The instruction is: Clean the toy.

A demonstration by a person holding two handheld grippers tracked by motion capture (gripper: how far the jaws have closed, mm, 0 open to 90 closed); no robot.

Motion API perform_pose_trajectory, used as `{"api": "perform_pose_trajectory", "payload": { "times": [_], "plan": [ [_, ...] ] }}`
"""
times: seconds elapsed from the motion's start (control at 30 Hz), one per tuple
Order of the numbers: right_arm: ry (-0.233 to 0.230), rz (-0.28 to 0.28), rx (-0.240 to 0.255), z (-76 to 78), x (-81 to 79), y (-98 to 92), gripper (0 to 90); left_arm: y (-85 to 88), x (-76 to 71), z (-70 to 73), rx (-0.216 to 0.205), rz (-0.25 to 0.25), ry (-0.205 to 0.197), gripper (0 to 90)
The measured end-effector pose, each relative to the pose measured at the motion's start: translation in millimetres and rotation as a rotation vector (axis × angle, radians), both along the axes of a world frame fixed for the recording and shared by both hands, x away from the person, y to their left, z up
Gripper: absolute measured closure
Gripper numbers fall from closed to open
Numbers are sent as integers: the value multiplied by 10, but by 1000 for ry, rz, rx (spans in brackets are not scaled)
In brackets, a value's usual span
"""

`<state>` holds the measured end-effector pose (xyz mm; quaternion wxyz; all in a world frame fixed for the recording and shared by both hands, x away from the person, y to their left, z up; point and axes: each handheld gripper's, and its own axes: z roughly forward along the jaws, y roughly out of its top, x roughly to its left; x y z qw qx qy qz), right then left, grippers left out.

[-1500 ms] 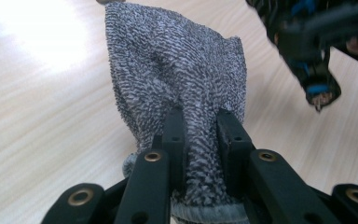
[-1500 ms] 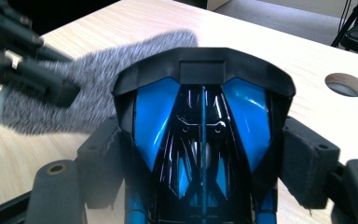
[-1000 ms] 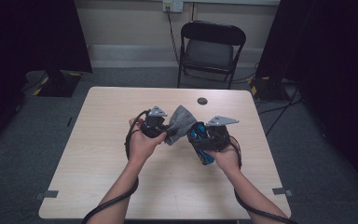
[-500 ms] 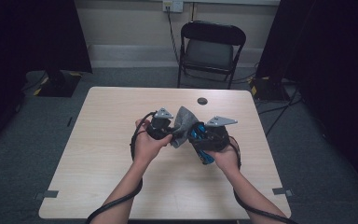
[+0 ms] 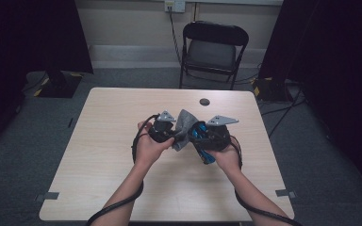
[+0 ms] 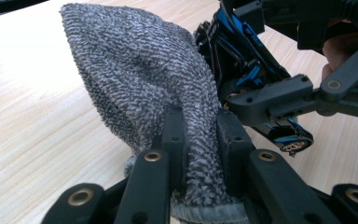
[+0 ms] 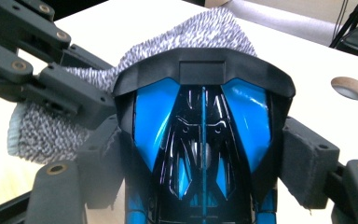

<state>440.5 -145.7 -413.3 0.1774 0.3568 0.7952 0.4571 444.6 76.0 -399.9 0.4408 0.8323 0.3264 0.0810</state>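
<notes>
Above the middle of the table (image 5: 103, 155) my left gripper (image 5: 171, 135) is shut on a grey terry cloth (image 5: 184, 125). In the left gripper view both fingers (image 6: 173, 135) pinch a fold of the cloth (image 6: 144, 74), which rises ahead of them. My right gripper (image 5: 206, 139) is shut on a blue and black toy car (image 5: 203, 149), its pads (image 7: 307, 163) pressing the car's sides (image 7: 203, 135). The cloth (image 7: 209, 30) lies against the car's far end, next to the left gripper's linkage (image 7: 51, 79). The car (image 6: 242, 56) sits right behind the cloth.
A round grommet hole (image 5: 204, 101) lies in the tabletop near the far edge. A black folding chair (image 5: 214, 47) stands behind the table. Cables trail from both grippers off the near edge, and dark curtains flank the room.
My left gripper has edged a little to the right with the cloth, closer to the car. The right gripper and car have stayed still.
</notes>
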Motion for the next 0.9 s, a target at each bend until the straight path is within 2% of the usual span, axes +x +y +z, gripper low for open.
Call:
{"api": "perform_pose_trajectory", "payload": {
  "times": [0.4,0.63,0.9],
  "plan": [
    [-8,-4,-6,49,45,39,251,-48,-26,-77,5,-11,14,761],
    [-10,-13,13,70,65,49,250,-72,-43,-121,-5,-20,27,761],
    [-15,-29,31,145,109,54,251,-206,-102,-202,0,-67,46,761]
  ]
}}
